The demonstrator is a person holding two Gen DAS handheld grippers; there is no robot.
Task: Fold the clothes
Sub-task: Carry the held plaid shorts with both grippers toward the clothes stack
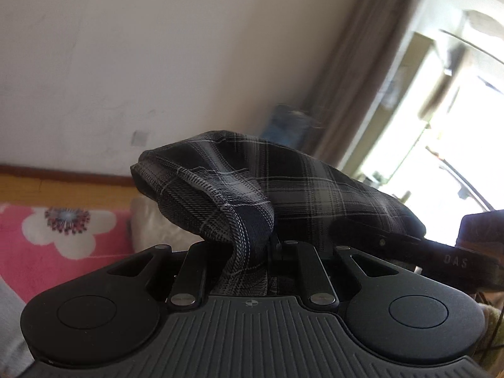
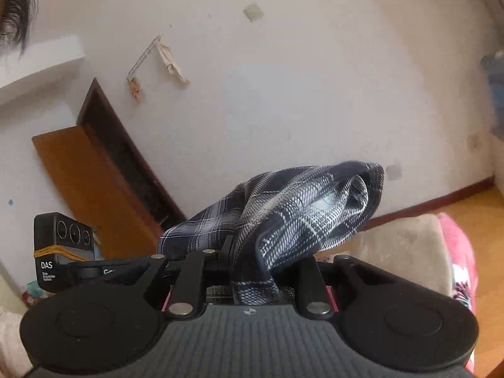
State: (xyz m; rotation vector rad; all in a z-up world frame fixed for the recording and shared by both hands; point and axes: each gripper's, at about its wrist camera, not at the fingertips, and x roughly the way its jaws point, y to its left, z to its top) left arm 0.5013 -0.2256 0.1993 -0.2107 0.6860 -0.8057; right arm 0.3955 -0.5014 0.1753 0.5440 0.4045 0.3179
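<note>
Item: one dark plaid garment (image 1: 283,186), held aloft between two hand-held grippers.

Left to right, we list the left gripper (image 1: 272,252), jaws clamped on a bunched hem of the plaid cloth, then the garment slung across to the right gripper (image 2: 252,261), likewise clamped on a gathered fold. We see the garment off the bed, above the pink floral blanket (image 1: 47,252) and the beige pillow (image 2: 409,245); its hanging length is hidden below both views. Risk, as we judge it: each grip takes only a narrow pinch of gathered fabric, so a quick swing could pull the hem free or lay the cloth down creased.
</note>
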